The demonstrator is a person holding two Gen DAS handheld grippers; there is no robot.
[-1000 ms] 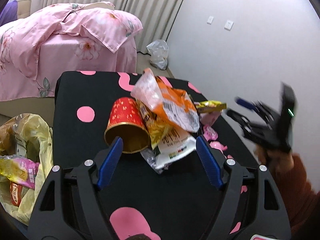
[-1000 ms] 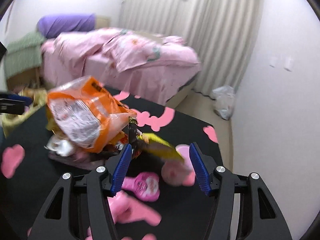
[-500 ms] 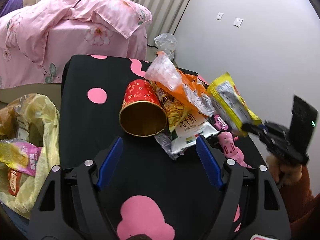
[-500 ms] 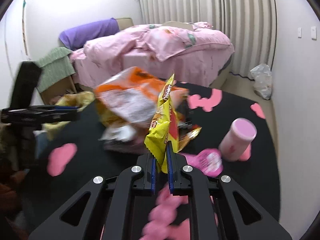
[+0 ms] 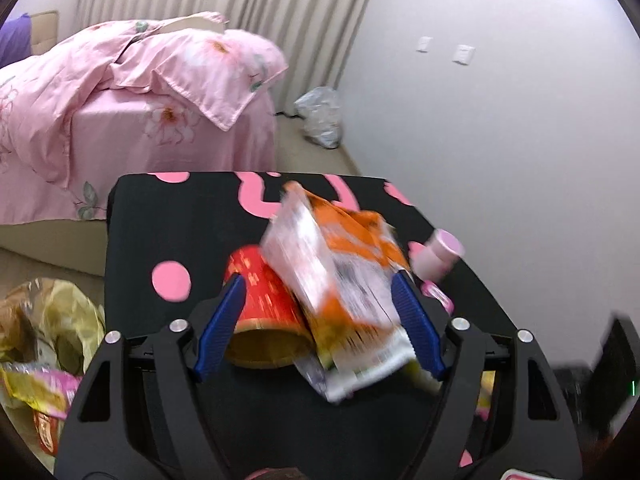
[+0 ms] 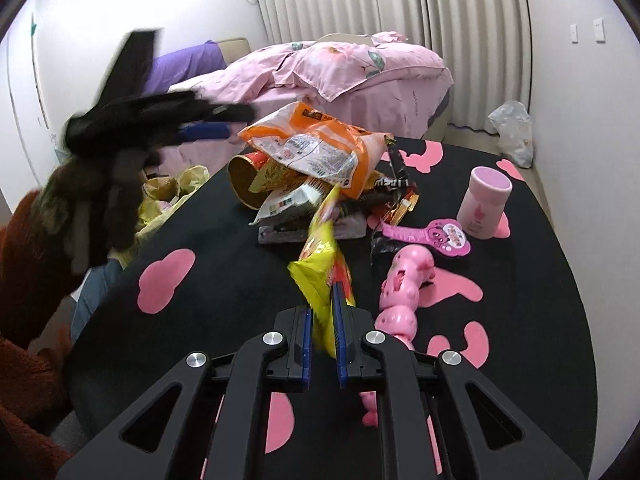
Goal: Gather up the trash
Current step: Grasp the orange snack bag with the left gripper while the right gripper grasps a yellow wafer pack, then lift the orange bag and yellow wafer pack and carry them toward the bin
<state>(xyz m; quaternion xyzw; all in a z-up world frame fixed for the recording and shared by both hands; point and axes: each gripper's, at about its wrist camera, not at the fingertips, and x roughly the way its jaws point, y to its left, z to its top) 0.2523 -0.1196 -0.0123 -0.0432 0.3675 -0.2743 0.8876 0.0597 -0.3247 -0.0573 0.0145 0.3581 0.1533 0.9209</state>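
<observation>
1. Yellow snack wrapper (image 6: 320, 264): pinched at its near end between the right gripper's (image 6: 323, 336) blue pads, standing up off the black table with pink spots (image 6: 208, 292), near-centre in the right wrist view.
2. Remaining trash pile sits far-centre on the table: orange chip bag (image 6: 316, 148) on top, red paper cup (image 5: 266, 304) lying on its side under it at the left, white packet (image 5: 368, 364) at the near edge of the pile.
3. Left gripper (image 5: 318, 322): jaws wide but closing, pads flanking the cup and orange bag. The left wrist view is motion-blurred, so contact is probably not made yet.
4. Yellow trash bag (image 5: 52, 332) hangs open off the table's left edge, already holding wrappers.
5. Likely not trash: pink cup (image 6: 484, 202), pink toy (image 6: 404, 280), pink paddle-shaped item (image 6: 432, 236), all right of the pile.
6. Step in hand, as judged: carry the wrapper to the bag while the left lines up the next grab.
7. Next move calls for swinging the right gripper left over the bag mouth, clear of the left hand (image 6: 100, 200), then letting go.
</observation>
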